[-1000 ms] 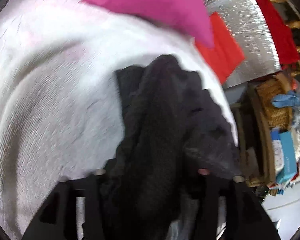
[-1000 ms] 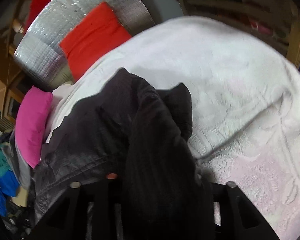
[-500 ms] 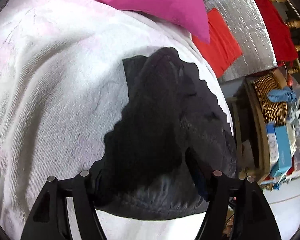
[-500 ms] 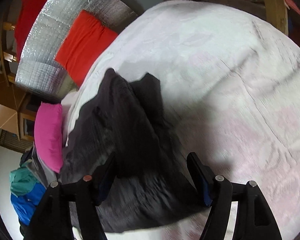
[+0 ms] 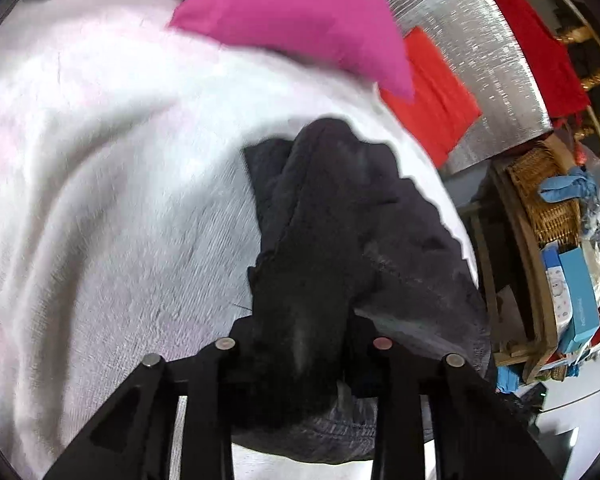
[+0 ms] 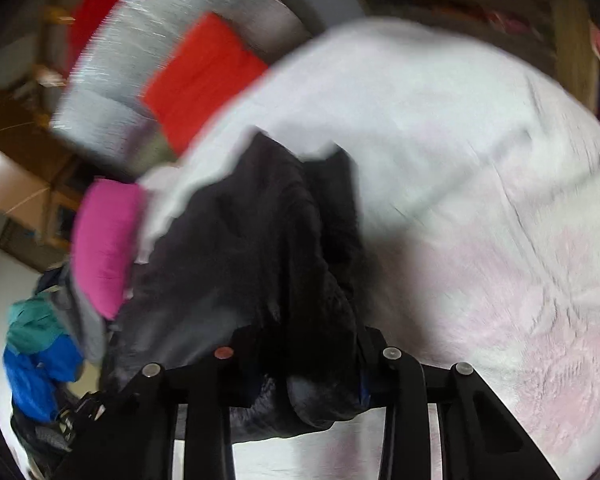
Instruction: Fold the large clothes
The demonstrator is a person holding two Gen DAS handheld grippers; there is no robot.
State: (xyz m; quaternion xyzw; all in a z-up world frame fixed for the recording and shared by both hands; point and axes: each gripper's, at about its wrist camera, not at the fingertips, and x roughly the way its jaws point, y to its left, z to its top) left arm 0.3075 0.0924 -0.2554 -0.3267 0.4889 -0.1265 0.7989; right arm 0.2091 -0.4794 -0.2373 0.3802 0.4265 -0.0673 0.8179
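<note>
A dark grey-black garment [image 5: 340,220] lies bunched on a white, faintly pink bed cover [image 5: 100,200]. In the left wrist view a thick fold of it rises into my left gripper [image 5: 300,332], whose jaws are closing and press on the cloth from both sides. The right wrist view shows the same garment [image 6: 260,240] bunched between the jaws of my right gripper [image 6: 304,344], which are also closing and pinch a rolled fold. The fabric hides the fingertips of both grippers. The right view is blurred.
A pink pillow [image 5: 300,20] lies at the far end of the bed, beside a red cushion [image 5: 436,92] on a silver foil mat [image 5: 480,40]. A wicker basket [image 5: 548,192] and boxes [image 5: 580,292] stand off the bed. Blue and teal clothes [image 6: 36,360] are piled beyond the edge.
Half a second ago both grippers stood wide around the garment lying flatter on the bed. Now both have narrowed onto bunched folds, and the cloth rises into the jaws.
</note>
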